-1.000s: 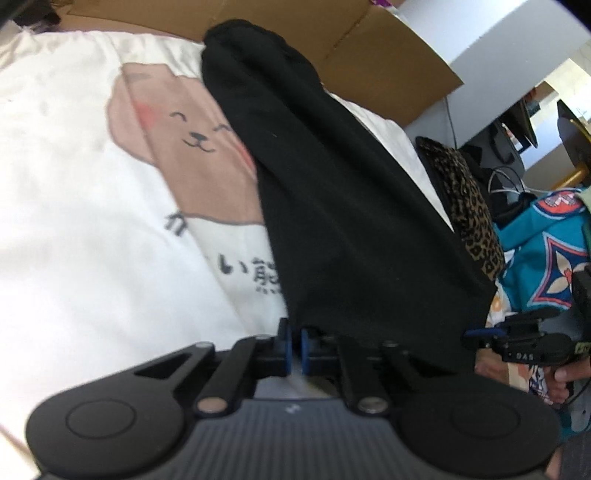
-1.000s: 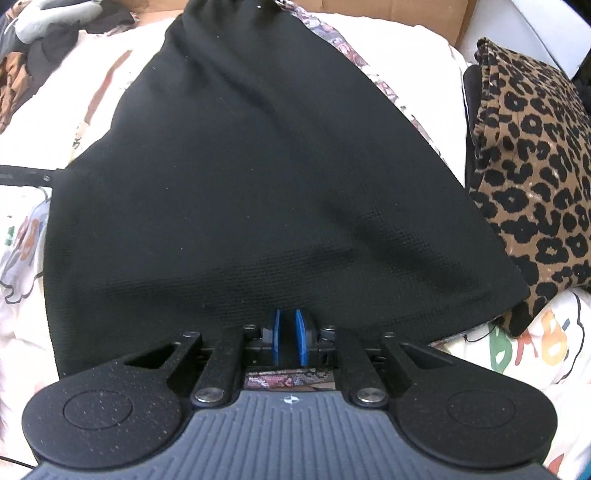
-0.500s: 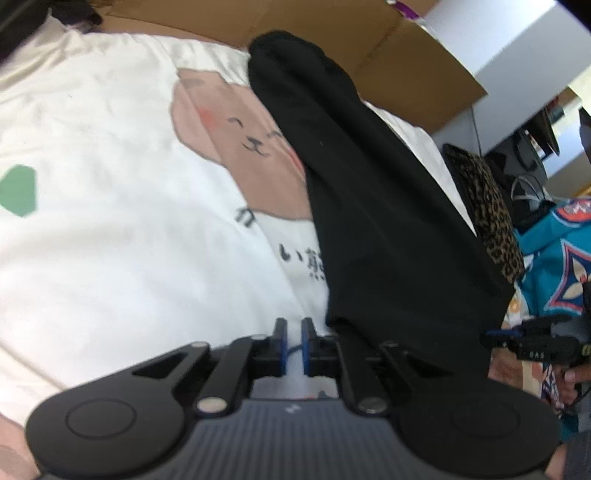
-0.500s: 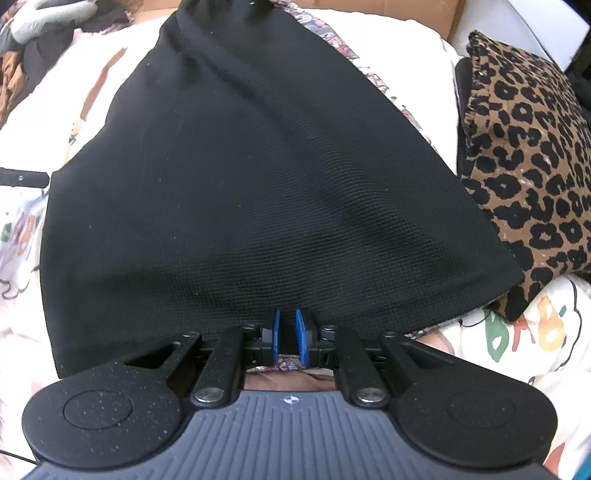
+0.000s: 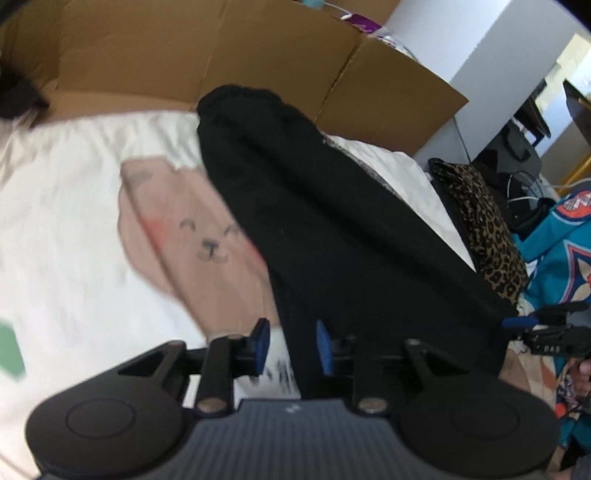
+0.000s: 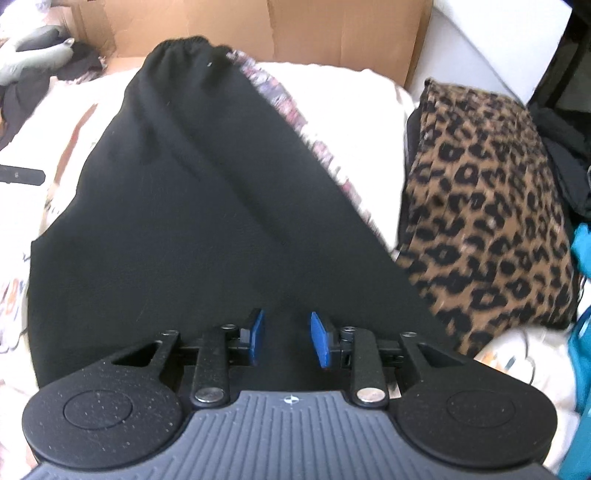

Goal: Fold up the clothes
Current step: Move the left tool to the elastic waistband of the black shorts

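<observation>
While both sets of jaws stand wide with nothing between their blue pads, the black garment point(image 6: 207, 221) lies spread on a white sheet point(image 5: 66, 229) printed with a pink bear face point(image 5: 207, 243). Its gathered narrow end points toward the cardboard box wall point(image 6: 258, 29) at the back, and its broad hem runs along the near side, under both tools. The right gripper point(image 6: 286, 338) hovers over the hem's right part, black cloth filling the gap below its pads. The left gripper point(image 5: 290, 345) sits at the hem's left corner, so the cloth's edge passes between its pads, with white sheet to one side and black fabric to the other. Whether either tool touches the cloth, I cannot tell. A leopard-print cloth point(image 6: 487, 206) lies just beside the garment's right edge, and teal patterned fabric point(image 5: 561, 258) lies further right.
</observation>
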`<state>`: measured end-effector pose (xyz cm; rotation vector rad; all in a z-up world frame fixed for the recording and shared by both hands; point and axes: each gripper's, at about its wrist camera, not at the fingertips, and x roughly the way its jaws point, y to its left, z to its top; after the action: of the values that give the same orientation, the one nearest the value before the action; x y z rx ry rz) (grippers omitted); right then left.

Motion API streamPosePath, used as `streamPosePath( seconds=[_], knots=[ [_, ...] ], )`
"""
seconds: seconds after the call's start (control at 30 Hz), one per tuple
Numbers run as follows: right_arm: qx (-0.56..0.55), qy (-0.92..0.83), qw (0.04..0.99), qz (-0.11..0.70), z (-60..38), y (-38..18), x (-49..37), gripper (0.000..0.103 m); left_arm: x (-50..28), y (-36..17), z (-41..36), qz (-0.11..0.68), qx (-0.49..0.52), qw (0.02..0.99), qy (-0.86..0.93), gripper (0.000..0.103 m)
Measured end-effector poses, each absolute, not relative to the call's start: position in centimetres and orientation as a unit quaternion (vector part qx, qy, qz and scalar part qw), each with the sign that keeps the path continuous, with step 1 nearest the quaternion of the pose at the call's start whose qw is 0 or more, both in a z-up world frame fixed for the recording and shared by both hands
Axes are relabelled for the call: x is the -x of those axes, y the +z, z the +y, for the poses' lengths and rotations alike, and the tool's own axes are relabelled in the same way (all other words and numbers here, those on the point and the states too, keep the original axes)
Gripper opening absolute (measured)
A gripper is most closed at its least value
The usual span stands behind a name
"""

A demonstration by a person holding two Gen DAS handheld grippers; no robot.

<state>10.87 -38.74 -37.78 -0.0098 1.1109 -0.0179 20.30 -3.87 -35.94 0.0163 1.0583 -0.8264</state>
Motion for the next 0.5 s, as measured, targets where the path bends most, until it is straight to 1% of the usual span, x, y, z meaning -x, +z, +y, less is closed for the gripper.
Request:
streamPosePath(
  seconds=[0.13, 0.37, 0.5],
  knots=[
    [0.004, -0.017, 0.855, 0.518, -40.2, -37.6, -13.0, 0.035, -22.9, -34.5, -6.0, 0.486, -0.029, 0.787, -0.379, 0.031],
    [0.006, -0.011, 0.864, 0.504, -41.8, -37.3, -16.6, 0.036, -27.0, -31.7, -12.6, 0.444, -0.060, 0.806, -0.386, 0.033],
    [0.013, -0.010, 0.866, 0.500, -42.4, -38.1, -18.7, 0.036, -28.8, -31.5, -16.6, 0.450, -0.058, 0.806, -0.380, 0.033]
  ],
)
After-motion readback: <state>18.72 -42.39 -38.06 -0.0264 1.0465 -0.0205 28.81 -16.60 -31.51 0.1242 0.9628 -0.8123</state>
